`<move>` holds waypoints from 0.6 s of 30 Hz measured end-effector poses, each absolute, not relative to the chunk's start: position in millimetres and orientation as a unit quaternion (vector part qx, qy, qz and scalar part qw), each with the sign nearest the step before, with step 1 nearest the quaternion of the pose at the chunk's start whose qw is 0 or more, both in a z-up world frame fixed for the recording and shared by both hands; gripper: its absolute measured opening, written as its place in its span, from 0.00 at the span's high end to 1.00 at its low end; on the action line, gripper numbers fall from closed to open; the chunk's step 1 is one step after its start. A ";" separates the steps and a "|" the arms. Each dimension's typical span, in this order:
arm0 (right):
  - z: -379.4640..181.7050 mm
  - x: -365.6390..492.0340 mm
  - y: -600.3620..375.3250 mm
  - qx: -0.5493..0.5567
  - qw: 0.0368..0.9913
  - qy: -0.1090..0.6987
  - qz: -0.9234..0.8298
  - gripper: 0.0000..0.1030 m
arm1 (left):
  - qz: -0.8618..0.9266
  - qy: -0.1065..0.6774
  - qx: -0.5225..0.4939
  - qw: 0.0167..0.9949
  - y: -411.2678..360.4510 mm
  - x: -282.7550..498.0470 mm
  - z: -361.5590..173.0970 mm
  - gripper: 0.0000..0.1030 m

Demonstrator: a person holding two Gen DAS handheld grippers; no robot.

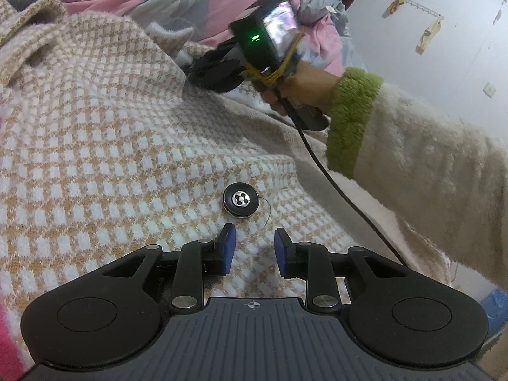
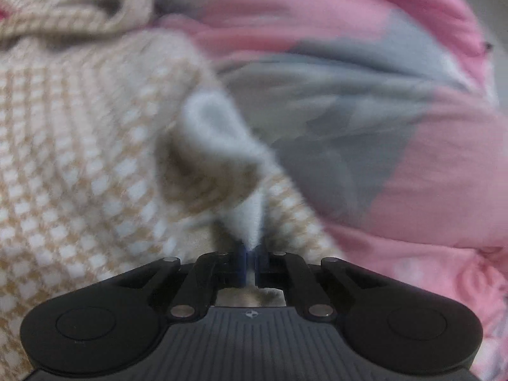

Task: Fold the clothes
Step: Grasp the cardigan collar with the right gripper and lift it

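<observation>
The checked coat lies spread over the bed, filling most of the left wrist view; its pattern is tan and white squares. A folded collar or flap sits at the far left end of the coat. One black button with a metal centre lies flat on the cloth, with a loose thread beside it.

Left gripper: jaws parted, nothing between the blue pads. It hangs just above the coat, close behind the button, touching neither that can be seen.

Right gripper: jaws clenched on a raised fold of the coat's edge, whose pale inner side faces the camera. The fold stands up from the pads; this view is blurred. In the left wrist view the same gripper sits at the coat's far edge, held by a hand in a cream sleeve with a green cuff. A black cable runs from it across the coat.

Beyond the coat lies a pink and grey quilt. A white wall stands at the right.
</observation>
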State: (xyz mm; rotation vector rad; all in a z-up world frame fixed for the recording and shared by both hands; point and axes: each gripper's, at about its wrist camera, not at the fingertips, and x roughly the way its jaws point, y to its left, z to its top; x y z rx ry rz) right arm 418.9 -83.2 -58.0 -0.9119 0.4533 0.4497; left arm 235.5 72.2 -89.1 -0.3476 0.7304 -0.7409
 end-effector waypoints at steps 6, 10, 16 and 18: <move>2.1 382.3 -92.7 -0.385 0.897 0.125 0.176 0.98 | -0.352 0.347 -0.166 0.853 71.8 236.2 -90.3 0.75; 39.1 381.8 -103.4 -0.350 0.917 0.098 0.164 0.98 | -0.352 0.347 -0.167 0.853 72.4 236.4 -90.8 0.75; 75.2 374.6 -120.8 -0.324 0.920 0.108 0.192 0.98 | -0.353 0.347 -0.168 0.853 74.9 236.3 -90.8 0.75; 78.5 379.1 -121.0 -0.324 0.922 0.105 0.185 0.98 | -0.353 0.347 -0.169 0.852 75.7 236.3 -90.8 0.75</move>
